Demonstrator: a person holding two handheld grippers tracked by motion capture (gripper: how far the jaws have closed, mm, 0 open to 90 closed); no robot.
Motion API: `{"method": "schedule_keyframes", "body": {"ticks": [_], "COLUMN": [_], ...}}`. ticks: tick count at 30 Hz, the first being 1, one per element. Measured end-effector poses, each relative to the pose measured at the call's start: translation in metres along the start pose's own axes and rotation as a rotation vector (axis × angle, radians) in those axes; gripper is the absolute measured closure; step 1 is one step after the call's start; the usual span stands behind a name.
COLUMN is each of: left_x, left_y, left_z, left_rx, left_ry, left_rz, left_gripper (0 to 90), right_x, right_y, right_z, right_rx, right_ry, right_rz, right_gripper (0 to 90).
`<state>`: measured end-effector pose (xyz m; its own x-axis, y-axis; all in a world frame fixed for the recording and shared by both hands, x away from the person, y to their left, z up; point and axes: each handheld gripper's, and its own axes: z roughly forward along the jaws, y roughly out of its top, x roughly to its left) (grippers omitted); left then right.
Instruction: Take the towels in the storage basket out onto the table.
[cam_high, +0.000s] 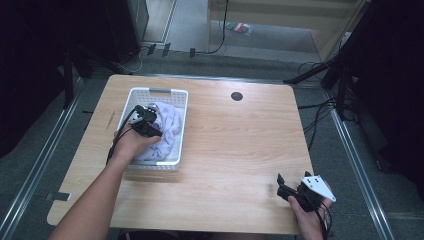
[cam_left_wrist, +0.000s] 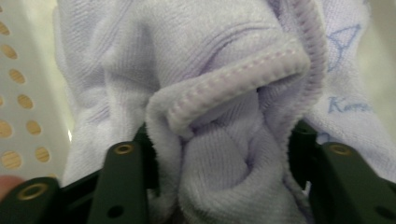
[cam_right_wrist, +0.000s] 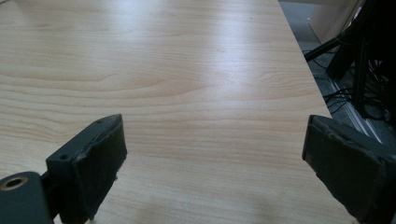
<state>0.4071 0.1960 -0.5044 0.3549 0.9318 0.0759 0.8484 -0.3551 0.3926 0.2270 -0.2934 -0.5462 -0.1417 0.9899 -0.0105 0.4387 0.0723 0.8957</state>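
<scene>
Lavender towel (cam_left_wrist: 224, 93), one, lies bunched in one white basket (cam_high: 150, 93) near the table's (cam_high: 240, 150) left edge, left gripper (cam_high: 146, 122) clamped on its fold. Right gripper (cam_high: 290, 192), jaws apart, rests over bare wood at the near right corner.

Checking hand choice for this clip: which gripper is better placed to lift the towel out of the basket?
Left. The left gripper is in the basket with its jaws closed on a fold of the towel. The right gripper sits open over bare table, far from it.

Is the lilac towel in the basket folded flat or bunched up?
Bunched up. The towel lies crumpled in the white basket, its stitched hem curled over, a fold pinched by the left hand-held gripper.
</scene>
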Motion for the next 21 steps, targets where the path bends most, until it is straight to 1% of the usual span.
{"method": "schedule_keyframes", "body": {"ticks": [2, 5, 9, 10, 13, 17, 19, 21], "left_x": [-0.001, -0.004, -0.001, 0.000, 0.002, 0.003, 0.005, 0.005], "left_y": [0.001, 0.002, 0.003, 0.005, 0.007, 0.008, 0.007, 0.008], "left_z": [-0.001, -0.002, -0.003, -0.005, -0.008, -0.011, -0.014, -0.019], "left_rx": [0.006, 0.016, 0.019, 0.026, 0.031, 0.019, 0.006, -0.008], "left_ry": [0.005, 0.022, 0.007, -0.006, -0.007, -0.013, -0.012, -0.021], "left_rz": [-0.005, 0.006, -0.012, -0.020, -0.030, -0.039, -0.038, -0.046], "left_gripper": [55.7, 59.7, 62.2, 62.4, 62.6, 62.7, 62.7, 62.7], "right_x": [0.000, 0.000, 0.001, 0.001, 0.001, 0.000, 0.000, 0.000], "right_y": [0.000, 0.000, 0.000, 0.000, -0.001, -0.001, 0.000, 0.000], "right_z": [-0.001, -0.001, -0.001, -0.001, -0.001, -0.001, -0.001, -0.001], "right_rx": [-0.008, -0.014, -0.018, -0.013, -0.018, -0.019, -0.022, -0.024], "right_ry": [0.002, 0.004, 0.004, 0.005, 0.010, 0.016, 0.015, 0.014], "right_rz": [0.003, 0.003, -0.003, -0.010, -0.006, -0.005, -0.003, -0.004], "right_gripper": [7.3, 7.3, 7.0, 7.0, 7.0, 6.9, 6.9, 6.9]}}
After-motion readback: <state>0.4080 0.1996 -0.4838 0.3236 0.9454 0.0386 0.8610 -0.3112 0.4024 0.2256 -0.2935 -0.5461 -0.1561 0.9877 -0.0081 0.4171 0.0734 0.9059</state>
